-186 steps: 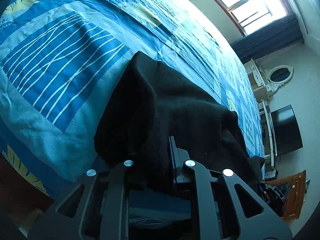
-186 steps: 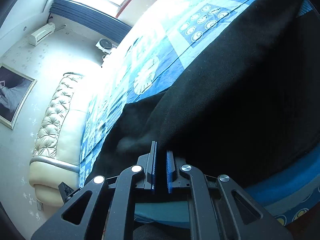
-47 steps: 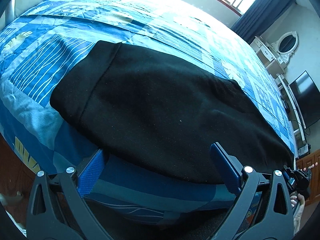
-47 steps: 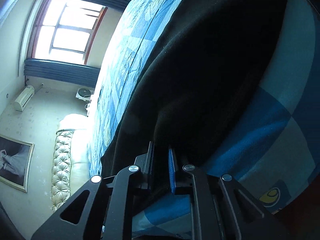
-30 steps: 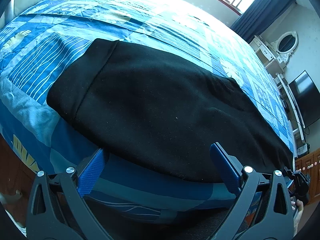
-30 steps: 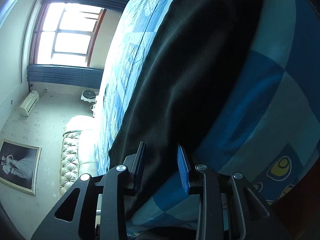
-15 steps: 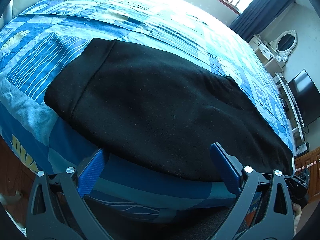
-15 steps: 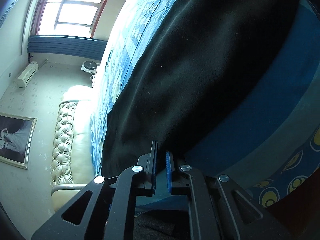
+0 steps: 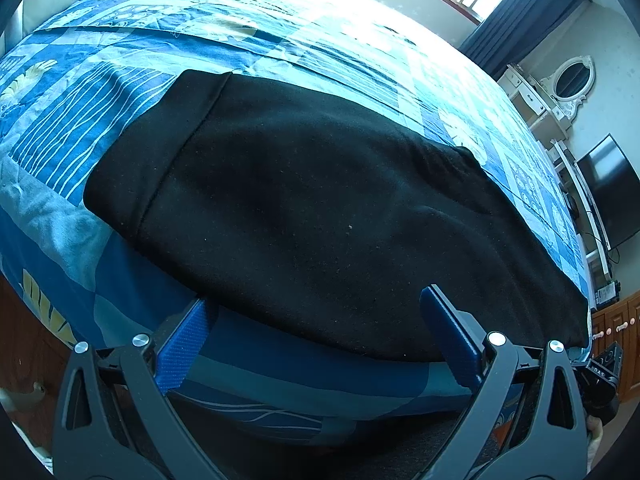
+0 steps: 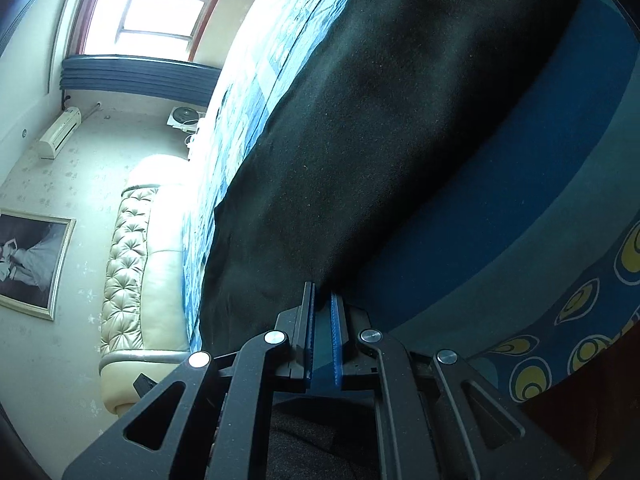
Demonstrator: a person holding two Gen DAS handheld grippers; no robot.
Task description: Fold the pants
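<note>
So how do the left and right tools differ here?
The left tool is wide open, while the right tool is nearly closed, its pads close together. The left tool holds nothing and sits just short of the pants' near edge; the right tool's tips are at the pants' edge, though a grip on the cloth can't be confirmed. Both have blue pads and face the bed.

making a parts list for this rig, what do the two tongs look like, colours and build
Both match. The left tongs and right tongs have matte black skeletal frames with large triangular cut-outs and round silver pivot bolts. Each finger carries a flat blue pad with fine ribbed texture. No cables, lettering or sleeves are visible on either.
</note>
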